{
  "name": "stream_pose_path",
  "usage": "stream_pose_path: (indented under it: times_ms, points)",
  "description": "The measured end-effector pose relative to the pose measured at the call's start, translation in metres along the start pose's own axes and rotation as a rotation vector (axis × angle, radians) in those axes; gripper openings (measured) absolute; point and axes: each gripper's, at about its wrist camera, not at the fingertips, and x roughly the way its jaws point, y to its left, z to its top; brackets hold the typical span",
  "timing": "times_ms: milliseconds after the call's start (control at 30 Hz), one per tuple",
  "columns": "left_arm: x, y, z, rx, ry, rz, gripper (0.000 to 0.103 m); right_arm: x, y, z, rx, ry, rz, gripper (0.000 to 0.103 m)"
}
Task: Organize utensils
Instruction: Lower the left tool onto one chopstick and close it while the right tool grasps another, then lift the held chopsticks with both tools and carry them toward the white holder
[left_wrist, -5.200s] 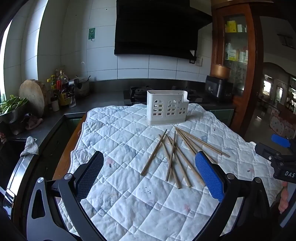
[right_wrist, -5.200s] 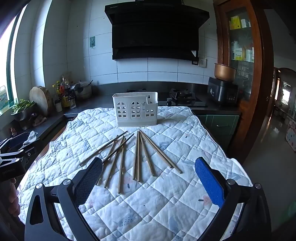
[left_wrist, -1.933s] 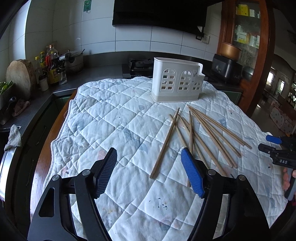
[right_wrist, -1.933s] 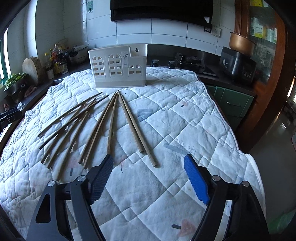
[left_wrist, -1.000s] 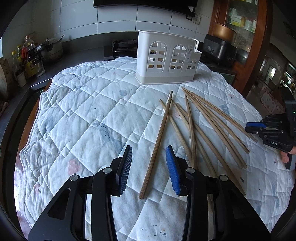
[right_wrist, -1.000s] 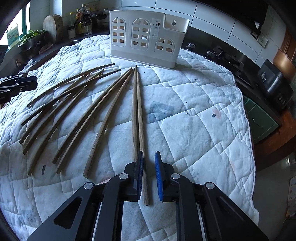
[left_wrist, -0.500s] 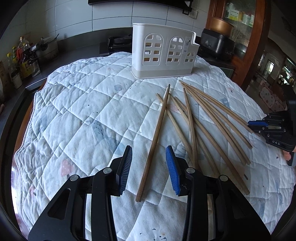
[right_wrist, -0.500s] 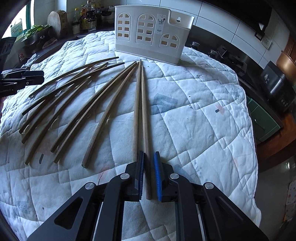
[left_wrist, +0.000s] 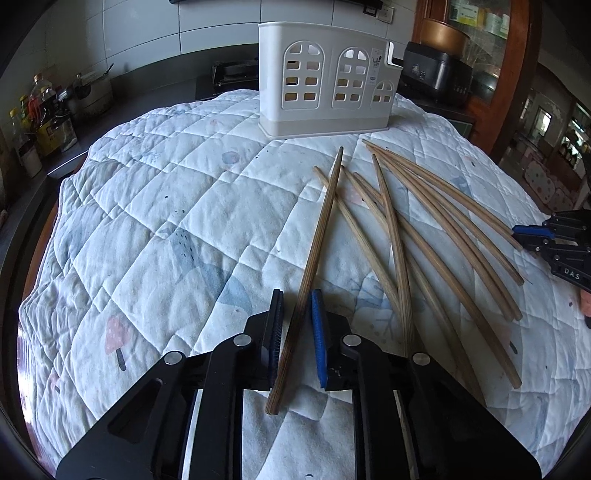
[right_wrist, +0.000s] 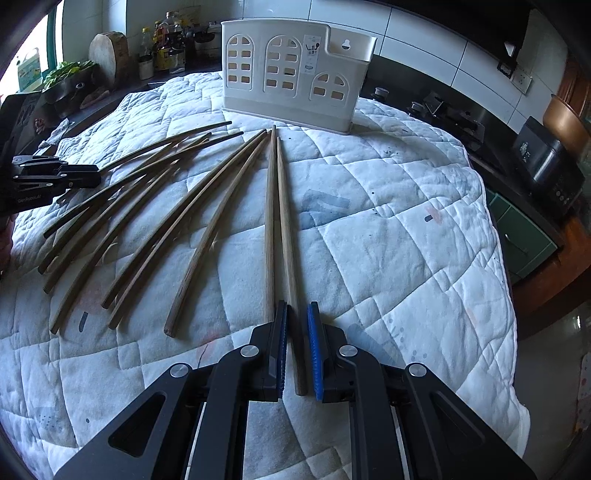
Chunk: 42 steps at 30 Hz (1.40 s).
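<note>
Kitchen counters and white wall tiles are seen behind a table covered by a quilted white cloth (left_wrist: 155, 206). At the far end of the cloth, a white utensil holder (left_wrist: 325, 77) with arched cut-outs is stood upright. Between it and the cameras, wooden chopsticks (right_wrist: 147, 206) are spread flat on the cloth in a loose fan, with tips pointed toward the holder.

The left gripper (left_wrist: 296, 295) is held low over the cloth, its pads drawn to a narrow gap around the thick end of the leftmost chopstick (left_wrist: 317, 236); whether the pads actually press on it cannot be told. This stick is crossed over a neighbour near its far tip.

The right gripper (right_wrist: 296, 306) is likewise narrowed around the rightmost chopstick (right_wrist: 286, 229), which lies between the blue pads with a small gap showing on either side. A second stick (right_wrist: 270, 221) lies just beside it, its near end touching the outside of the left finger.
</note>
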Motion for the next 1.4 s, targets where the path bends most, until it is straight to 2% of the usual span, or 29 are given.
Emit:
stream_pose_path:
  times_ms: [100,333,533,700,1067,1400]
  points:
    - [-0.003,-0.004,0.001,0.009,-0.002,0.007,0.006,-0.006,0.002,0.0,0.005,-0.02,-0.014,0.008]
    - [-0.025,-0.003,0.007,-0.006,-0.052,-0.003,0.005,-0.039,0.006,0.006,0.036,-0.1,-0.038,0.007]
    - [-0.048,-0.004,0.011,0.004,-0.101,-0.027,0.005,-0.078,0.009,0.018,0.087,-0.206,-0.05,0.007]
    - [-0.044,-0.005,0.003,0.007,-0.08,-0.014,0.01,-0.091,0.011,0.027,0.107,-0.245,-0.045,0.007]
    - [-0.011,0.003,-0.005,-0.05,0.004,-0.037,0.01,-0.094,0.011,0.042,0.121,-0.283,-0.036,0.007]
    - [-0.001,0.003,-0.004,-0.082,0.004,-0.039,0.007,-0.097,0.015,0.055,0.126,-0.311,-0.032,0.008]
